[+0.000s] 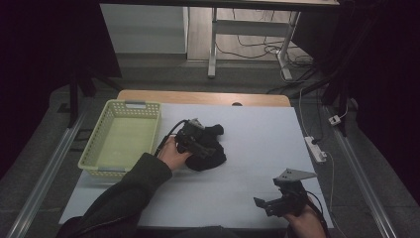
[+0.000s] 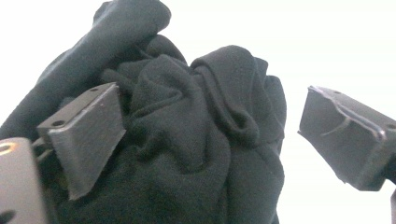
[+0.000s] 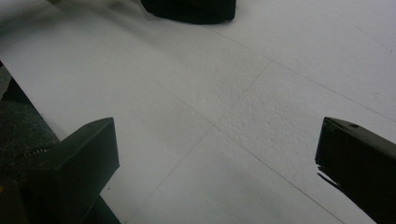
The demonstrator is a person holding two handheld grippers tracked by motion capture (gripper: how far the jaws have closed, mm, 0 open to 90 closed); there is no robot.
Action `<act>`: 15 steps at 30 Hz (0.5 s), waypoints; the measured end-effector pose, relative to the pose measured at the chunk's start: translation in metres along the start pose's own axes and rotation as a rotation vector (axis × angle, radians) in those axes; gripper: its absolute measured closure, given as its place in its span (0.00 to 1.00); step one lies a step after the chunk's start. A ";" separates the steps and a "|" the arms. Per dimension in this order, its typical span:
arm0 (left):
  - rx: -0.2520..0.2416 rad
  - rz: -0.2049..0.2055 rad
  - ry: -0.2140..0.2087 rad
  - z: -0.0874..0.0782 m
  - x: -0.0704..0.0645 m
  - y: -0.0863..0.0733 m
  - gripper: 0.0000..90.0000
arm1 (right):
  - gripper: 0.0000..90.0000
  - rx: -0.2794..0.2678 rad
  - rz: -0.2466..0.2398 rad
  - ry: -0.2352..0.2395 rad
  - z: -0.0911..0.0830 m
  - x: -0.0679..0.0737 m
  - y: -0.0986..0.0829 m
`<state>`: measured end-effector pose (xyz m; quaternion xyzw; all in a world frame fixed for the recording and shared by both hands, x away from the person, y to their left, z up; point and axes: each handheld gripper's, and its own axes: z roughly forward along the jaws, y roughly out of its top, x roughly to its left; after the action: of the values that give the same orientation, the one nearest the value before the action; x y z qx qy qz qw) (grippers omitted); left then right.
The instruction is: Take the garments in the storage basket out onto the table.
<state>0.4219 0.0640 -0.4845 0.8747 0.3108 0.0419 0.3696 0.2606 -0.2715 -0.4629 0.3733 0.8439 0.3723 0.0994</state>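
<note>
A crumpled black cloth [image 1: 210,148] lies on the white table cover [image 1: 257,144], just right of the basket. My left gripper [image 1: 195,141] is over the cloth's left part. In the left gripper view the jaws stand wide apart around the bunched cloth [image 2: 196,140]; the left fingertip [image 2: 86,140] presses into its folds, the right one is clear of it. My right gripper [image 1: 272,201] rests open near the table's front right edge, with bare cover between its jaws [image 3: 219,154]. The cloth's edge [image 3: 191,9] appears at the top of the right gripper view.
A pale yellow-green plastic basket [image 1: 101,158] stands empty at the table's left. A white power strip [image 1: 315,148] with cables lies on the floor past the right edge. A desk frame [image 1: 213,44] stands beyond the far edge.
</note>
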 end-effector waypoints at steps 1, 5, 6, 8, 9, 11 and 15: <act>-0.007 -0.003 0.001 -0.001 0.000 0.000 0.07 | 0.00 0.000 0.000 0.000 0.000 0.000 0.000; -0.025 -0.006 -0.009 -0.005 0.001 0.000 0.03 | 0.00 -0.002 -0.001 0.000 0.000 0.000 0.000; -0.027 -0.007 -0.010 -0.007 0.001 0.000 0.03 | 0.00 -0.002 -0.001 0.000 0.000 0.000 0.000; -0.031 -0.010 -0.013 -0.008 0.002 0.000 0.01 | 0.00 -0.003 -0.001 0.001 0.000 0.000 0.000; -0.036 -0.012 -0.016 -0.009 0.002 0.000 0.01 | 0.00 -0.005 0.000 0.001 0.000 0.000 0.000; -0.044 -0.016 -0.026 -0.011 0.002 -0.001 0.00 | 0.00 -0.006 0.001 0.002 0.000 0.000 0.000; -0.053 -0.001 -0.038 -0.015 0.003 -0.002 0.00 | 0.00 -0.008 0.001 0.003 -0.001 0.000 0.000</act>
<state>0.4189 0.0764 -0.4751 0.8651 0.3029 0.0334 0.3985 0.2602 -0.2720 -0.4628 0.3727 0.8424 0.3762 0.0997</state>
